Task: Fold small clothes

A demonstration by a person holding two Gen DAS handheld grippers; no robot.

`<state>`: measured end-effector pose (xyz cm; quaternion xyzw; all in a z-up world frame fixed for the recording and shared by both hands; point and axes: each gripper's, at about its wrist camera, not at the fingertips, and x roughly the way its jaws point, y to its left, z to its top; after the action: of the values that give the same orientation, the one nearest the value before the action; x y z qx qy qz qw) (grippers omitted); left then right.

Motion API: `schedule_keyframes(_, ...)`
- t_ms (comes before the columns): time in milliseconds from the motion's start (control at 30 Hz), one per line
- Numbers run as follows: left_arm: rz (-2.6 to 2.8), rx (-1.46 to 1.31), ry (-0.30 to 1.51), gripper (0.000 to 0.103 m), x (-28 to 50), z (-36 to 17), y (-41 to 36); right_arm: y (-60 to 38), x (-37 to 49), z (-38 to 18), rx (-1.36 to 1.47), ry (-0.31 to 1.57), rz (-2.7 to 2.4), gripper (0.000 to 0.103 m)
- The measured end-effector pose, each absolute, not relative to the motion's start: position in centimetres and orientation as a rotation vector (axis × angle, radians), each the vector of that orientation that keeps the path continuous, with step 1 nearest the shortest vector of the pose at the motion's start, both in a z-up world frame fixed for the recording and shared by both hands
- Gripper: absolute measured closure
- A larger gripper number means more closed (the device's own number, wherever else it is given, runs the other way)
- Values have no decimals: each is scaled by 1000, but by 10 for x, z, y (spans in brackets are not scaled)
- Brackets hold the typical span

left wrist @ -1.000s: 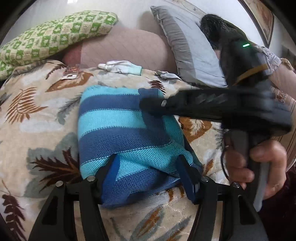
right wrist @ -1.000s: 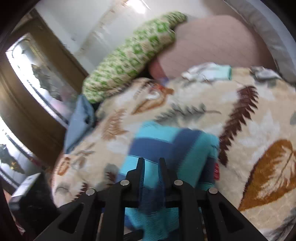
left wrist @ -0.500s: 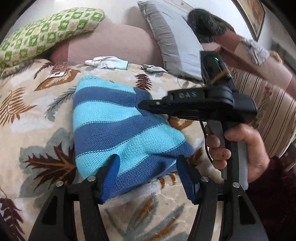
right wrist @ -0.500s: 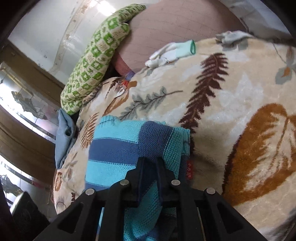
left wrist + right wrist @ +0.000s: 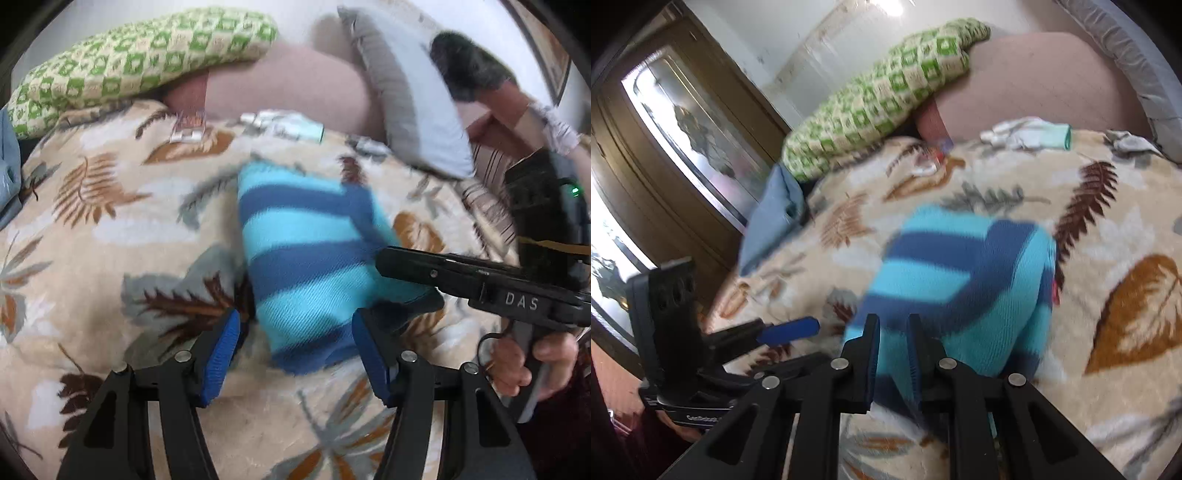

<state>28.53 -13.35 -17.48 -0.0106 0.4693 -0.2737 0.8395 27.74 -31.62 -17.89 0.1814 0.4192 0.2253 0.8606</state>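
In the left wrist view, the left gripper (image 5: 295, 343) stands wide open, its two blue pads (image 5: 221, 356) spread apart and holding nothing. The striped sweater (image 5: 314, 258), folded into a compact bundle of light and dark blue bands, lies on the leaf-patterned blanket (image 5: 110, 229) straight ahead of this gripper, its near end reaching into the gap between the pads; whether the cloth touches either pad cannot be told through the blur. The right gripper (image 5: 410, 291) comes in from the right, held by a hand (image 5: 532, 365), and its tip meets the sweater's near right edge. Beyond the sweater lie a green checked pillow (image 5: 140, 62), a pink cushion (image 5: 280, 88), a grey pillow (image 5: 410, 103) and a small white-and-teal garment (image 5: 284, 125). In the right wrist view, the right gripper (image 5: 891, 350) has its fingers drawn close together, pinching a fold of the sweater (image 5: 960, 280) at its near edge; light blue cloth shows in the narrow gap between them. The rest of the sweater rests on the blanket (image 5: 1108, 221) just ahead and to the right of the fingers. The left gripper (image 5: 775, 332) sits low on the left, one blue pad pointing toward the sweater and apart from it. The green pillow (image 5: 879, 96), pink cushion (image 5: 1034, 77) and small garment (image 5: 1030, 134) lie farther back, and a blue cloth (image 5: 772, 221) hangs at the blanket's left edge.
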Motion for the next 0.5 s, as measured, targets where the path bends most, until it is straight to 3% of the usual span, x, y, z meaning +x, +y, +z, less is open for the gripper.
schedule_keyframes(267, -551, 97, 1047, 36, 280, -200, -156, -313, 273, -208, 341, 959, 374, 86)
schedule_keyframes(500, -544, 103, 1051, 36, 282, -203, -157, -325, 282, -219, 439, 988, 381, 93)
